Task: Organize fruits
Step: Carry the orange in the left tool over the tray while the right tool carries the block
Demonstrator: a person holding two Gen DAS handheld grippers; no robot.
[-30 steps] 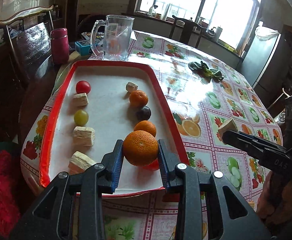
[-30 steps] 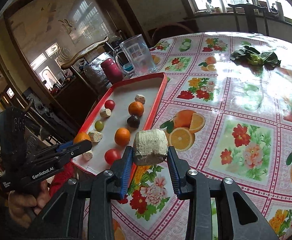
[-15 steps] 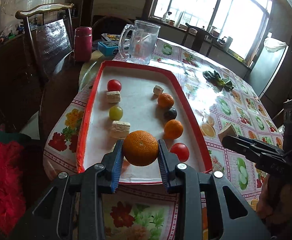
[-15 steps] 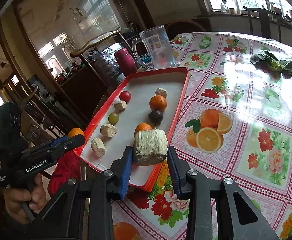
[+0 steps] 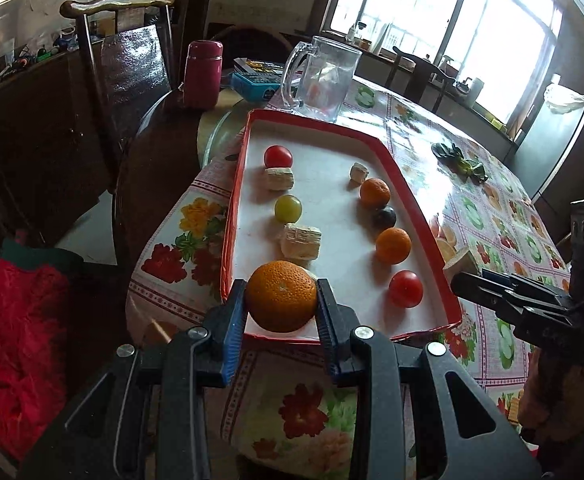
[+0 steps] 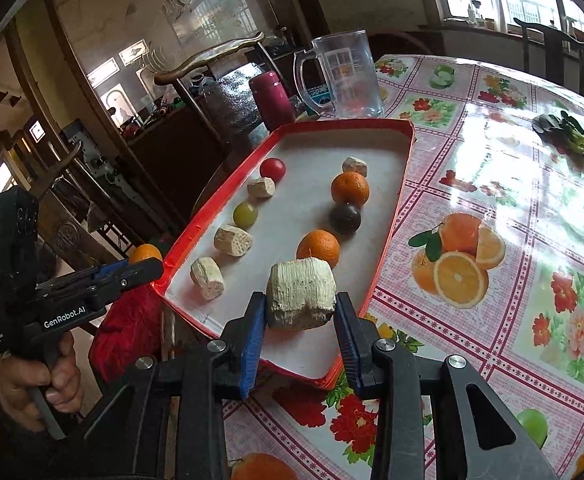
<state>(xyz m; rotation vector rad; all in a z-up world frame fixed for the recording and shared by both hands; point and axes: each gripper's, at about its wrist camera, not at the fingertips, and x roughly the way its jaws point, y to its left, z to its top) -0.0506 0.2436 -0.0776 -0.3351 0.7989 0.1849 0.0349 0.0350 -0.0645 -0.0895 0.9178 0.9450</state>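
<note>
My left gripper (image 5: 281, 309) is shut on a large orange (image 5: 281, 296) and hovers over the near left corner of the red-rimmed white tray (image 5: 232, 204). My right gripper (image 6: 301, 314) is shut on a pale fibrous chunk (image 6: 301, 294) above the near end of the tray (image 6: 390, 224). On the tray lie two smaller oranges (image 5: 393, 245), two red tomatoes (image 5: 405, 288), a green grape (image 5: 288, 208), a dark plum (image 5: 384, 217) and several pale chunks (image 5: 301, 237). Each gripper also shows at the edge of the other's view.
A glass pitcher (image 5: 322, 80), a magenta flask (image 5: 203, 74) and a blue box (image 5: 256, 84) stand beyond the tray's far end. Leafy greens (image 5: 458, 157) lie on the flowered tablecloth. A wooden chair (image 5: 128, 60) and a red cloth (image 5: 16, 340) are left of the table.
Both grippers slid left with their loads. The orange went from over the tray's near middle to its near left corner; the pale chunk came from over the tablecloth to over the tray.
</note>
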